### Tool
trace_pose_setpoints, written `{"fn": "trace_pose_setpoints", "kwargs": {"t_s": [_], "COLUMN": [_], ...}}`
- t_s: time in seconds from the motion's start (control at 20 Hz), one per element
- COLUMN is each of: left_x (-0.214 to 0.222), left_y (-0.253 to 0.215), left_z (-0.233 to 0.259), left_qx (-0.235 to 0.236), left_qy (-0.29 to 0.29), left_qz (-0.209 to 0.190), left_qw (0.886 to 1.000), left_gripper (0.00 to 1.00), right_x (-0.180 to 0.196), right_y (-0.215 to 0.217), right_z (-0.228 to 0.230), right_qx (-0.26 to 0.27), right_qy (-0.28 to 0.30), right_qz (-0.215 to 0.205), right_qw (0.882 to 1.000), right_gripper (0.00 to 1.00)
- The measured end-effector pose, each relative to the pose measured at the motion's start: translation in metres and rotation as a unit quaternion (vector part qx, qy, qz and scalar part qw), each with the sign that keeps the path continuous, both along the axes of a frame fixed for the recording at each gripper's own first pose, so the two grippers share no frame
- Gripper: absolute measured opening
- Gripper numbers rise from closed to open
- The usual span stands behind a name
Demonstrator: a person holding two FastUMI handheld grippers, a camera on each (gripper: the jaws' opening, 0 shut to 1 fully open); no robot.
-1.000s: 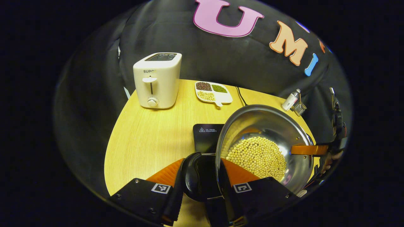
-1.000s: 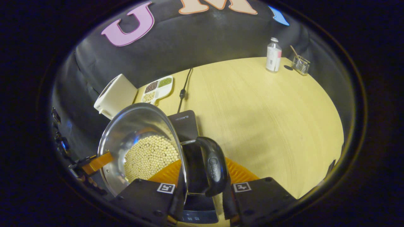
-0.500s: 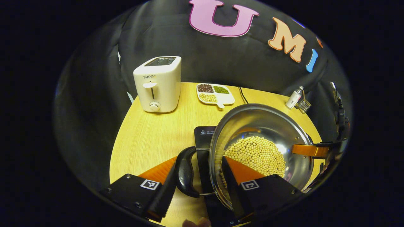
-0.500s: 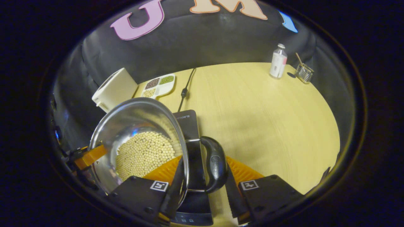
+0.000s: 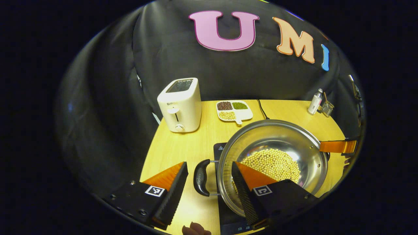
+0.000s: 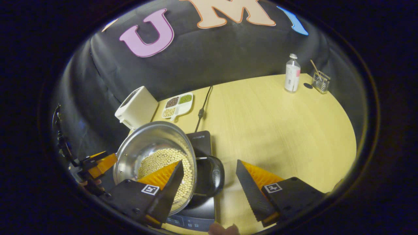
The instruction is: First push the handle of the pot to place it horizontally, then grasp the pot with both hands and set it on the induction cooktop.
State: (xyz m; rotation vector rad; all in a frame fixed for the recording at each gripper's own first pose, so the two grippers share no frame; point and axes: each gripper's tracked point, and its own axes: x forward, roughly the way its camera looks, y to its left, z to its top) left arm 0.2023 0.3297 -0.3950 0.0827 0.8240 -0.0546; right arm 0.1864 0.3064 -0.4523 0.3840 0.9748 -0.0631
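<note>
The steel pot (image 5: pixel 261 133) with pale beans (image 5: pixel 277 161) in it sits on the black induction cooktop (image 5: pixel 219 149). My left gripper (image 5: pixel 209 163) is open, and the pot's black left handle (image 5: pixel 200 178) lies in the gap between its fingers, untouched. One finger reaches over the pot's rim. My right gripper (image 6: pixel 209 161) is open too, around the other black handle (image 6: pixel 213 176) of the pot (image 6: pixel 147 137) on the cooktop (image 6: pixel 200 140). Across the pot, each view shows the other gripper: the right gripper (image 5: pixel 338 146) and the left gripper (image 6: pixel 98 163).
At the back of the wooden table (image 6: pixel 277 124) stand a white toaster (image 5: pixel 179 104), a divided dish of beans (image 5: pixel 233 110), a small bottle (image 6: pixel 292 73) and a wire holder (image 6: pixel 320 81). The cooktop's cable (image 6: pixel 201 109) runs toward the wall.
Both grippers were shut on the pot's handles and have opened and drawn back. The pot has come down level onto the cooktop.
</note>
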Motion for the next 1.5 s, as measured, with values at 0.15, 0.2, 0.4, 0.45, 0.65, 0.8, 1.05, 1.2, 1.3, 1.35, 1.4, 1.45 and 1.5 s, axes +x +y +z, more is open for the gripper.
{"fn": "trace_pose_setpoints", "kwargs": {"t_s": [0.15,0.2,0.4,0.45,0.65,0.8,1.05,1.2,1.3,1.35,1.4,1.45,1.5], "left_x": [-0.007,-0.011,-0.03,-0.037,-0.057,-0.069,-0.083,-0.105,-0.123,-0.134,-0.144,-0.154,-0.163], "left_y": [-0.009,-0.014,-0.049,-0.059,-0.104,-0.135,-0.175,-0.188,-0.193,-0.196,-0.199,-0.202,-0.206], "left_z": [0.024,0.033,0.069,0.077,0.117,0.157,0.229,0.263,0.273,0.28,0.286,0.291,0.295], "left_qx": [0.018,0.02,0.023,0.023,0.011,-0.003,-0.022,-0.033,-0.038,-0.042,-0.046,-0.05,-0.055], "left_qy": [-0.021,-0.026,-0.059,-0.065,-0.1,-0.134,-0.213,-0.247,-0.259,-0.267,-0.275,-0.28,-0.284], "left_qz": [0.011,0.014,0.024,0.026,0.024,0.003,-0.033,-0.045,-0.05,-0.052,-0.054,-0.056,-0.057], "left_qw": [1.0,0.999,0.998,0.997,0.995,0.991,0.976,0.967,0.964,0.961,0.959,0.957,0.956], "left_gripper": [0.83,0.83,0.82,0.83,0.82,0.82,0.82,0.82,0.82,0.82,0.82,0.82,0.82], "right_x": [-0.005,-0.007,-0.022,-0.026,-0.041,-0.049,-0.077,-0.104,-0.128,-0.138,-0.15,-0.162,-0.172], "right_y": [-0.015,-0.022,-0.058,-0.066,-0.097,-0.112,-0.133,-0.133,-0.13,-0.126,-0.126,-0.129,-0.129], "right_z": [0.019,0.026,0.049,0.055,0.086,0.129,0.204,0.242,0.259,0.271,0.282,0.291,0.301], "right_qx": [0.008,0.009,-0.002,-0.003,-0.015,-0.009,-0.035,-0.051,-0.057,-0.06,-0.068,-0.078,-0.084], "right_qy": [-0.023,-0.032,-0.063,-0.071,-0.106,-0.148,-0.201,-0.226,-0.231,-0.237,-0.245,-0.251,-0.258], "right_qz": [0.008,0.01,0.022,0.026,0.033,0.013,-0.002,0.002,0.002,0.002,0.001,-0.003,-0.006], "right_qw": [1.0,0.999,0.998,0.997,0.994,0.989,0.979,0.973,0.971,0.97,0.967,0.965,0.962], "right_gripper": [1.0,1.0,0.99,0.99,0.99,0.94,0.99,0.99,0.99,0.99,0.99,0.99,0.99]}}
